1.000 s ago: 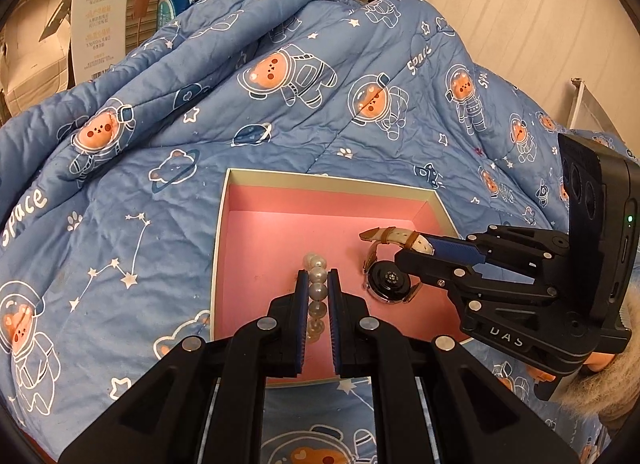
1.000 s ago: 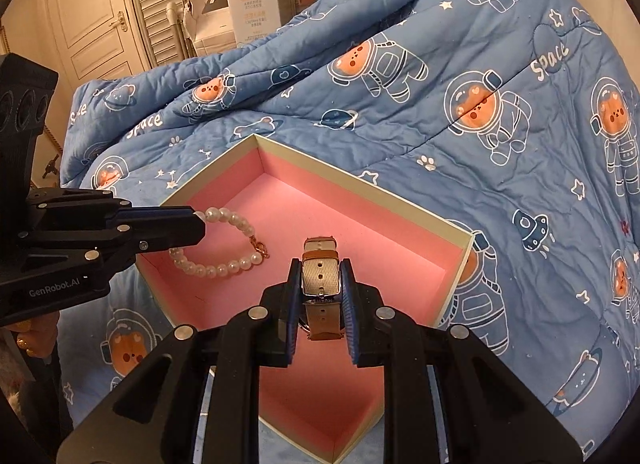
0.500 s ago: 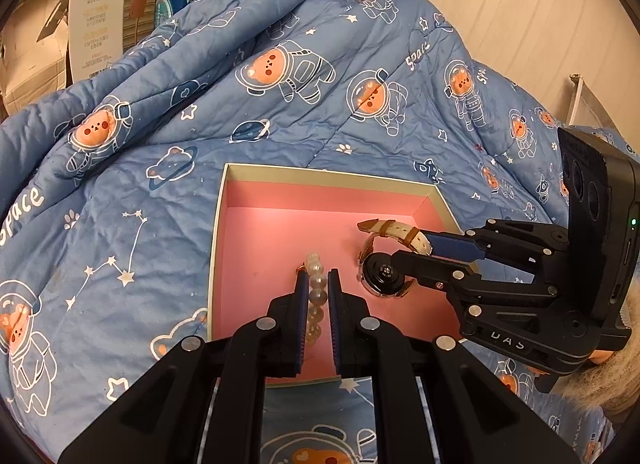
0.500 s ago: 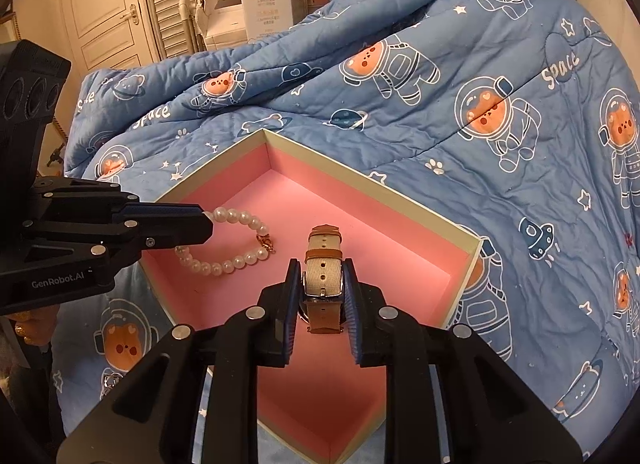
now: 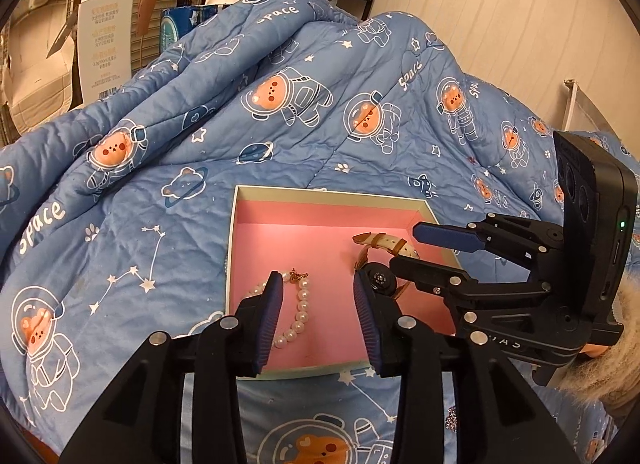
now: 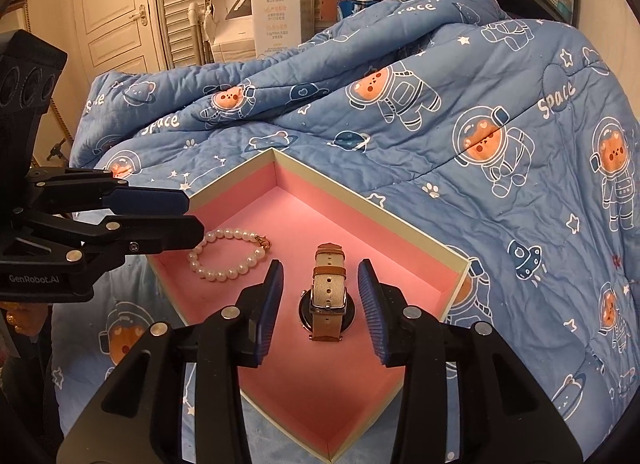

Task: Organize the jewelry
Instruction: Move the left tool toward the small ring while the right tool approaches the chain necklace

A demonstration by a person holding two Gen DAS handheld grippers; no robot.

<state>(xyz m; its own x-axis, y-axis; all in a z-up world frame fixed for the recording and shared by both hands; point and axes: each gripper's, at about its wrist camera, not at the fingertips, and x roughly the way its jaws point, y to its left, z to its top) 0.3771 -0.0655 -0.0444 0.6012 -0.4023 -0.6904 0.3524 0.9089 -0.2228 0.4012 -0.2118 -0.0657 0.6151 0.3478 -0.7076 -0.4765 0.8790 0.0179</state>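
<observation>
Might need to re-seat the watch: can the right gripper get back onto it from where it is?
Probably yes. The watch lies on the box floor right between the right gripper's open jaws, nothing over it.

Shallow pink-lined cardboard box [image 6: 400, 219] sitting on blue astronaut-bear quilt [image 6: 480, 111]. White pearl bracelet [image 6: 224, 256] lying in box, left of tan-strapped wristwatch [image 6: 326, 296], the two apart. Tall white carton [image 6: 276, 3] standing behind quilt.
</observation>
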